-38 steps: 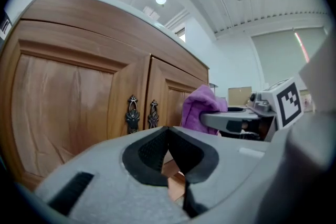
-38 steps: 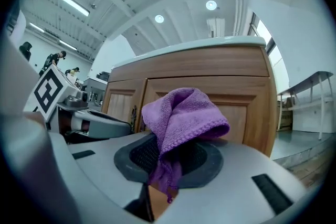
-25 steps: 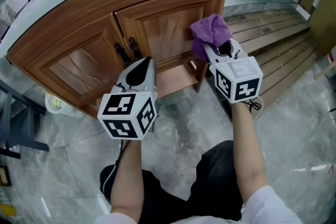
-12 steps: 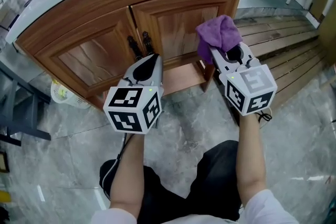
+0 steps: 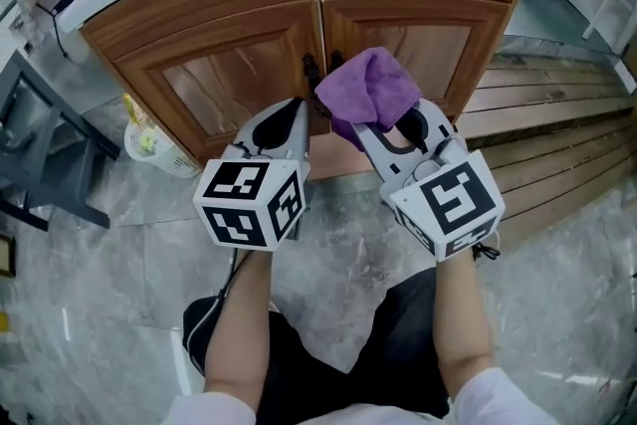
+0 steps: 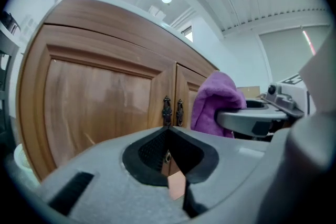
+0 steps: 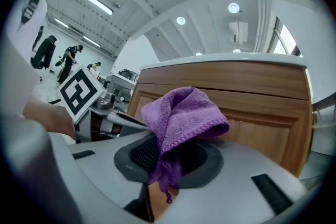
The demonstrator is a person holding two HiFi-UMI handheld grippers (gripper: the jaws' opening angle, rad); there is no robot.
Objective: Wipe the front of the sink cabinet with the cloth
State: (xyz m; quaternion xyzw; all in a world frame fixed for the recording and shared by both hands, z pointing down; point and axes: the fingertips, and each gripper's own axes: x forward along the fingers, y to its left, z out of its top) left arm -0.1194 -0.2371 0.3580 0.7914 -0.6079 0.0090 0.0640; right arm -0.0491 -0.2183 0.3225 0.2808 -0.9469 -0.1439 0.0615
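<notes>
R gripper: clamping tight on lower tail of purple cloth. Bunching above the jaws as a folded wad, w/ long axis running along the jaws and folded end pointing far, toward sink cabinet, just right of door handles; contact w/ the wood not clear. L gripper: hovering near cabinet front, left of the cloth, jaws pressing together, gripping nothing.

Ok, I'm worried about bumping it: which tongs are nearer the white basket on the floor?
Left. The left tongs, shut and empty, hover just right of the white basket. The right tongs, gripping the purple cloth, are farther right, beyond the left ones.
</notes>
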